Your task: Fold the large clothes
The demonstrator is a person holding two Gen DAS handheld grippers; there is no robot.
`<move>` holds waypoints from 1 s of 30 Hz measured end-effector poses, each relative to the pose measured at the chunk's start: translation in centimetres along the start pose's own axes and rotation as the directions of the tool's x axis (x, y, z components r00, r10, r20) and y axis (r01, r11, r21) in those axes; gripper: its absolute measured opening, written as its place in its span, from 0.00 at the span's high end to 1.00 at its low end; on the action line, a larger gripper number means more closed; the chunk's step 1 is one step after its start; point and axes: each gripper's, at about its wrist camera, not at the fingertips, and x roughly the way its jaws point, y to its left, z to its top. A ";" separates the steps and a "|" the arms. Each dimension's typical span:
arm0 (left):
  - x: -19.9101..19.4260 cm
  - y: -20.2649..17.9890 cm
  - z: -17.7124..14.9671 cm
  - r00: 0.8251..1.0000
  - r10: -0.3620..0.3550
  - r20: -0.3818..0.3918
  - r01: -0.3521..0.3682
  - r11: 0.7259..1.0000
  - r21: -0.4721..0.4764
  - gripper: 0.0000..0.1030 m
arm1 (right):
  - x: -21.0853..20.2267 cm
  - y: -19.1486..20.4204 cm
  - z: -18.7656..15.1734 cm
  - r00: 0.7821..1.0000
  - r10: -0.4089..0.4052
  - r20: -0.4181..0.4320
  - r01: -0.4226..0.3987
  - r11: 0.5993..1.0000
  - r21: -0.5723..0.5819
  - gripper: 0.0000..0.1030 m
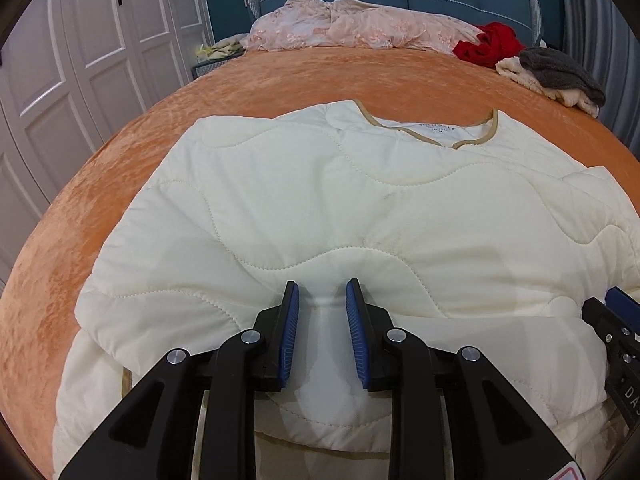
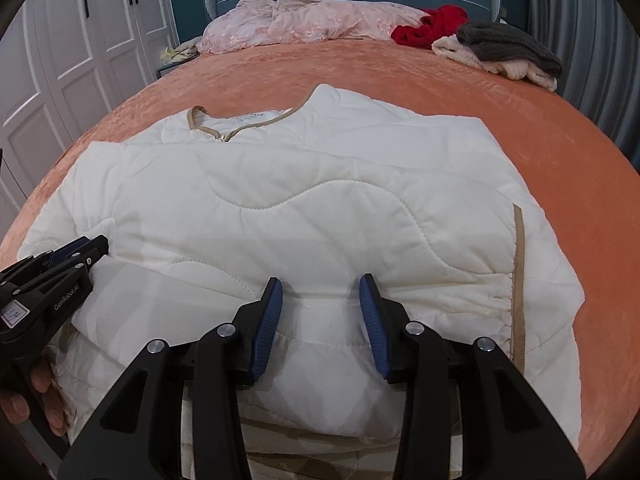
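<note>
Cream quilted jacket (image 1: 320,208) on orange bedspread (image 1: 120,168), both grippers' jaws clamped on its hem fold, red garment (image 1: 488,44) beyond

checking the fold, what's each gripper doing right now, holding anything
left gripper: closed on a fold of the cream quilted jacket.
right gripper: also gripping the jacket's lifted fold.

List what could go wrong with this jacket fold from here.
1. Both the left gripper and right gripper pinch thick quilted layers of the cream jacket; one may slip out.
2. Uneven carrying could skew the fold.
3. The collar may crumple underneath.
</note>
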 end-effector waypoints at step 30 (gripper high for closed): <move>-0.9 0.3 0.6 1.000 -0.018 -0.014 0.018 1.000 0.009 0.72 | -0.5 -0.1 0.5 1.000 0.009 -0.002 -0.009 1.000 0.010 0.54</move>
